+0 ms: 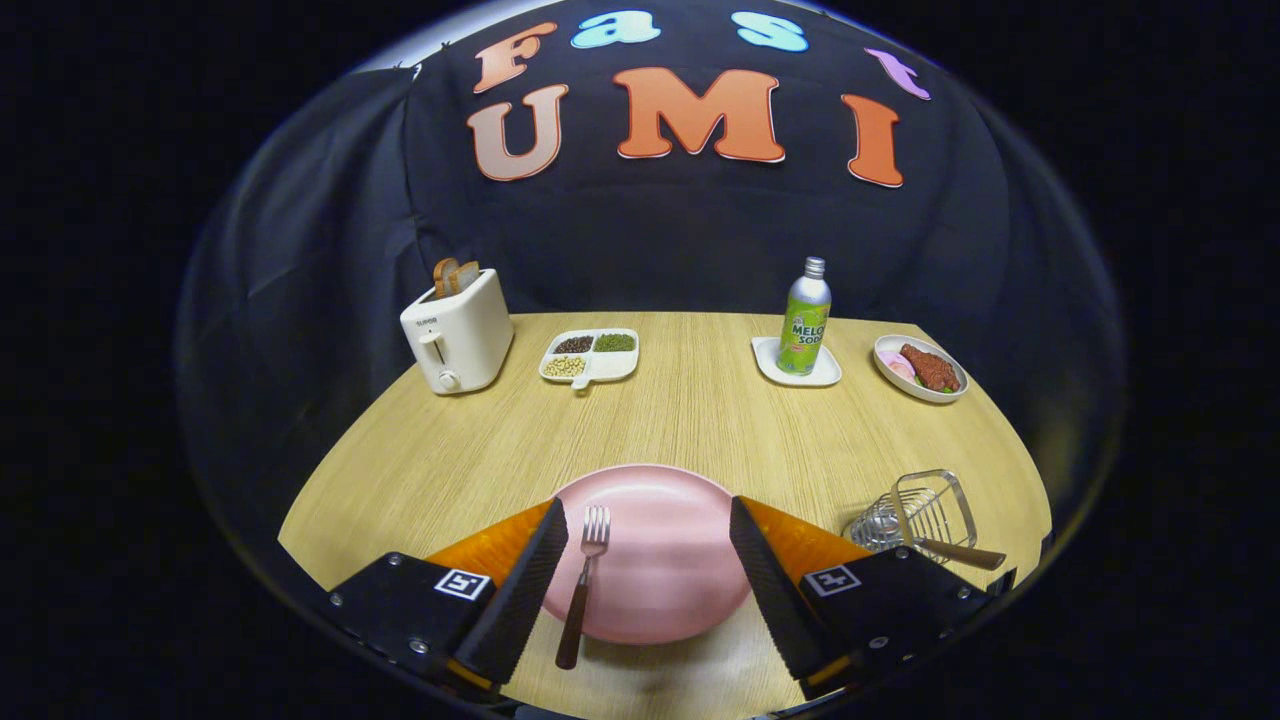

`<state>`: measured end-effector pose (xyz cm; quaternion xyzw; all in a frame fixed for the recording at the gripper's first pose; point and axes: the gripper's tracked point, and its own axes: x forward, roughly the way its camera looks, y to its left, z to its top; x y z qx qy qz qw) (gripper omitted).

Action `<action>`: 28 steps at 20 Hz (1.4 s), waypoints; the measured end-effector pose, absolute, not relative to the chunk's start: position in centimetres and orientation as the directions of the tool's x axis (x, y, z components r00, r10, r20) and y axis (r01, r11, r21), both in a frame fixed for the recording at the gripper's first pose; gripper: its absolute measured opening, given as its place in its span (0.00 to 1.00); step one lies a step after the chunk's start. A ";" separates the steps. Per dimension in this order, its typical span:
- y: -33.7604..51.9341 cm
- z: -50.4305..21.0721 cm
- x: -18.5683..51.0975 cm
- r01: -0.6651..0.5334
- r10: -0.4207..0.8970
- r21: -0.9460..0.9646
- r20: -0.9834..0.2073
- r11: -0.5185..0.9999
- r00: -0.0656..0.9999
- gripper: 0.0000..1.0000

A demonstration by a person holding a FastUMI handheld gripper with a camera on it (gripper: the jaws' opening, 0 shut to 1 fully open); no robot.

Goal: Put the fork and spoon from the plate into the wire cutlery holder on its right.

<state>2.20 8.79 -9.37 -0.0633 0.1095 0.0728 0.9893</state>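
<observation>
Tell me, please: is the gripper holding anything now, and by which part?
Nothing is held. The gripper is open above the pink plate; the fork lies untouched by its left finger.

The place was a staged dining booth: black cloth wall (640,250) behind a wooden table (690,420) bearing toaster (457,335) and food dishes.

The gripper (648,560) hung with its two fingers spread wide apart, nothing pressed between them. Each finger (520,590) showed a black ribbed inner pad, an orange side and a black base bearing a square marker.
</observation>
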 end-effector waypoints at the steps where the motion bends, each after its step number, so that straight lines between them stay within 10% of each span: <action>1: 9.3 -10.3 2.0 -0.161 0.128 -0.125 -0.234 0.979 0.964 0.98; 12: 12.4 -17.8 3.7 -0.242 0.169 -0.151 -0.383 0.958 0.908 0.98; 20: 12.6 -20.4 4.6 -0.207 0.146 -0.088 -0.453 0.974 0.880 0.75; 25: 12.5 -21.0 4.5 -0.192 0.117 -0.112 -0.478 0.975 0.871 0.11; 28: 12.2 -21.0 4.3 -0.190 0.109 -0.120 -0.489 0.974 0.865 0.05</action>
